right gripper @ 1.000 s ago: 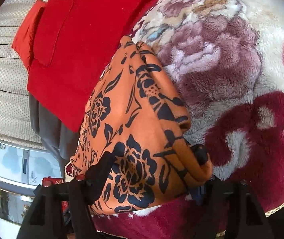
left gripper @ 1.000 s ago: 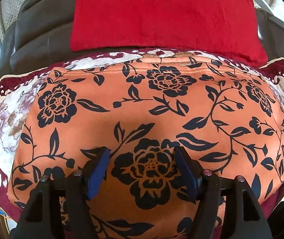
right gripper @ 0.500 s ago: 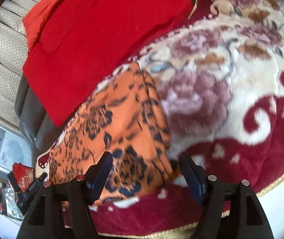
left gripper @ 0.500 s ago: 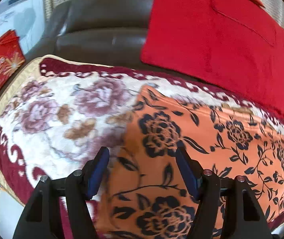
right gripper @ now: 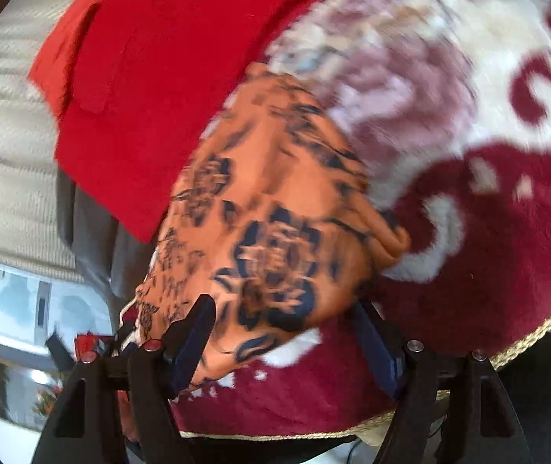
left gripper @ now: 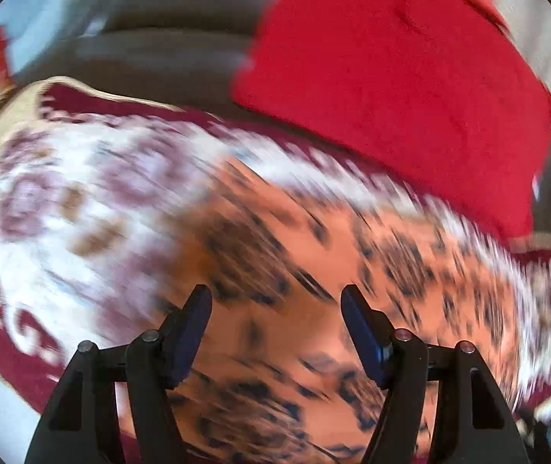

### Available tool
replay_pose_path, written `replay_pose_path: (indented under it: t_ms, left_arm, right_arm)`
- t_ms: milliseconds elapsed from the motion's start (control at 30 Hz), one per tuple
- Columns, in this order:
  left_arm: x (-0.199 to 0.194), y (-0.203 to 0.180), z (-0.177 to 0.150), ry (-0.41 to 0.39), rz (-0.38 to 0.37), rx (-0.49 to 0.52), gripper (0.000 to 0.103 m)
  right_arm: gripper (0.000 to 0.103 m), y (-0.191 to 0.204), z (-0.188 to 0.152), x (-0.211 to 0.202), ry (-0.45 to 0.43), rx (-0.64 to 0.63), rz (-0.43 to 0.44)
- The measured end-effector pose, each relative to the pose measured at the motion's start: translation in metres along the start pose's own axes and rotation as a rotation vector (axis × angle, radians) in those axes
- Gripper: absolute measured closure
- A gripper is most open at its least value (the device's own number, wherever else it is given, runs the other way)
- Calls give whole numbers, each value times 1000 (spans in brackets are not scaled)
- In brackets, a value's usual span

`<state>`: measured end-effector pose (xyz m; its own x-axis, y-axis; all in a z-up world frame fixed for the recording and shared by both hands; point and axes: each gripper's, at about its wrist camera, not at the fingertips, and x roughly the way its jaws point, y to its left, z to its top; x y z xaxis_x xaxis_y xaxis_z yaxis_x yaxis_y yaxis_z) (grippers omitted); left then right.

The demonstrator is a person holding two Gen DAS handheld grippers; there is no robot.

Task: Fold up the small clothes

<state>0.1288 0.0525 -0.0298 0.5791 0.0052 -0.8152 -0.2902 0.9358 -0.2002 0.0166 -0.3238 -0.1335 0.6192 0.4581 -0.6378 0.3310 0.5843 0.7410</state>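
An orange garment with a black flower print (left gripper: pixel 314 255) lies folded on a plush flowered blanket (left gripper: pixel 62 201). The left wrist view is blurred by motion. My left gripper (left gripper: pixel 275 294) hangs open above the garment's left part, with nothing between its pads. In the right wrist view the garment (right gripper: pixel 267 201) runs away from me as a thick folded bundle. My right gripper (right gripper: pixel 281 309) straddles its near end and its jaws are opening. The cloth bulges between them and hides the right pad's tip, with no pinch visible.
A red cloth (left gripper: pixel 391 77) lies spread over the dark sofa back (left gripper: pixel 140 58) behind the garment, also in the right wrist view as the red cloth (right gripper: pixel 159 77). The blanket (right gripper: pixel 488 212) extends right to its gold-trimmed edge. Beige textured fabric (right gripper: pixel 8 154) lies beyond.
My left gripper slid from the garment's middle to its left part and rolled. My right gripper let go of the folded end, pulled back, then came close over it again.
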Motion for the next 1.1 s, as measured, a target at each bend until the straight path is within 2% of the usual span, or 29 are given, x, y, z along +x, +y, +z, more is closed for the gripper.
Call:
replay_pose_path:
  t_ms: [33, 67, 133, 167, 200, 233, 267, 300, 333, 400, 467, 567, 633, 700, 733, 767, 800, 833, 867, 933, 967, 1033, 1100]
  left_arm:
    - [-9, 15, 8, -51, 29, -20, 33]
    - [-17, 33, 18, -112, 99, -45, 33]
    - [-15, 49, 22, -153, 202, -73, 33]
    - [-3, 50, 20, -107, 218, -49, 33]
    - [8, 47, 13, -40, 220, -12, 33]
    - [11, 44, 6, -22, 210, 17, 33]
    - [6, 41, -3, -50, 205, 45, 33]
    - [1, 40, -8, -83, 216, 56, 33]
    - [-2, 40, -10, -100, 228, 61, 33]
    - [-6, 44, -1, -95, 221, 52, 33]
    - [-15, 55, 19, -125, 236, 36, 33]
    - [-36, 68, 45, -185, 239, 31, 32]
    - [-43, 73, 67, -225, 263, 41, 29]
    - [-33, 86, 102, -300, 269, 57, 14]
    - [-12, 98, 120, -254, 341, 40, 14]
    - [12, 112, 131, -162, 407, 9, 15]
    - [35, 127, 134, -64, 435, -31, 17]
    - [47, 138, 131, -14, 432, -63, 21]
    - [53, 144, 123, 0, 422, -82, 25]
    - [47, 143, 99, -25, 401, -61, 25]
    - [40, 138, 88, -39, 377, -49, 23]
    - [19, 126, 62, -81, 339, -27, 23]
    - [-3, 116, 44, -112, 306, -6, 23]
  right_arm:
    - [27, 7, 1, -8, -21, -40, -35]
    - [27, 14, 2, -19, -56, -87, -68]
    - [25, 29, 14, -41, -164, -179, -108]
    - [17, 33, 24, -45, -216, -215, -115]
    - [17, 34, 38, -35, -239, -258, -160]
    - [17, 30, 46, -21, -203, -251, -222]
    - [18, 22, 50, -8, -143, -203, -237]
    - [19, 13, 46, -4, -109, -145, -154]
    - [19, 13, 39, -8, -124, -136, -122]
    - [17, 26, 23, -17, -157, -168, -107]
    - [17, 52, 20, -19, -156, -220, -82]
    - [17, 135, 21, -13, -173, -390, -11]
    - [17, 196, 9, -4, -170, -541, 24]
    - [17, 237, -8, 7, -158, -658, 46]
    - [17, 244, -13, 12, -144, -674, 55]
    - [17, 244, -19, 18, -125, -671, 60]
    - [17, 238, -22, 29, -98, -648, 51]
    - [17, 225, -23, 42, -60, -611, 25]
    - [17, 207, -23, 57, -9, -561, -9]
    - [17, 176, -18, 68, 43, -494, -56]
    - [17, 164, -14, 67, 39, -466, -67]
    - [17, 146, 6, 51, -2, -419, -67]
    - [17, 146, 36, 22, -87, -438, -83]
